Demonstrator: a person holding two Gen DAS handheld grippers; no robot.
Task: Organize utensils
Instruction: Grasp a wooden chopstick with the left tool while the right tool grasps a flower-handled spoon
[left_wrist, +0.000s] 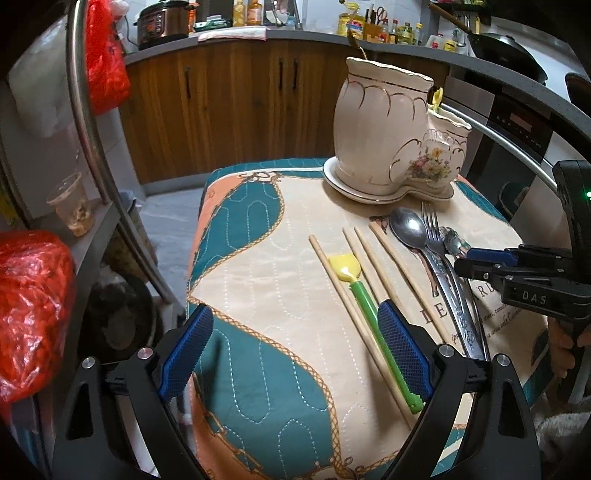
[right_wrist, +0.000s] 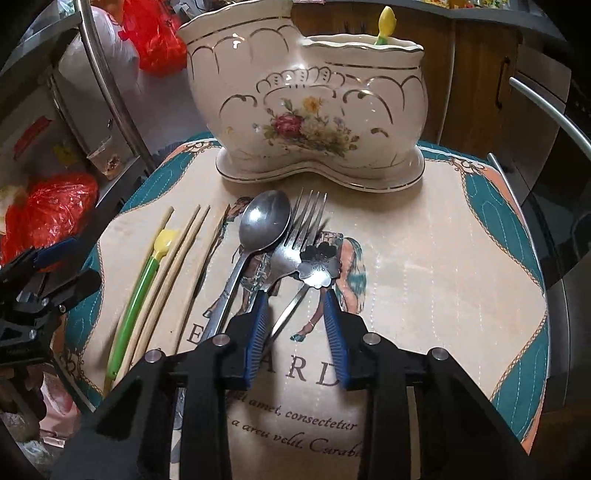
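A cream two-part ceramic utensil holder (left_wrist: 384, 136) (right_wrist: 306, 110) stands at the back of the quilted mat; a yellow-tipped utensil (right_wrist: 384, 22) stands in its small pot. On the mat lie several wooden chopsticks (left_wrist: 340, 280) (right_wrist: 173, 266), a green-handled yellow spatula (left_wrist: 373, 314) (right_wrist: 136, 291), a steel spoon (left_wrist: 408, 227) (right_wrist: 264, 225), a fork (left_wrist: 432, 232) (right_wrist: 295, 236) and a small flower-shaped spoon (right_wrist: 319, 266). My left gripper (left_wrist: 291, 350) is open above the mat, left of the spatula. My right gripper (right_wrist: 295, 299) is open, its fingers astride the flower spoon's handle (right_wrist: 291, 312).
The mat (left_wrist: 258, 280) covers a small table with drops on the left and front. A metal rack with red bags (left_wrist: 29, 306) and a plastic cup (left_wrist: 72, 203) stands left. Wooden kitchen cabinets (left_wrist: 229, 99) stand behind.
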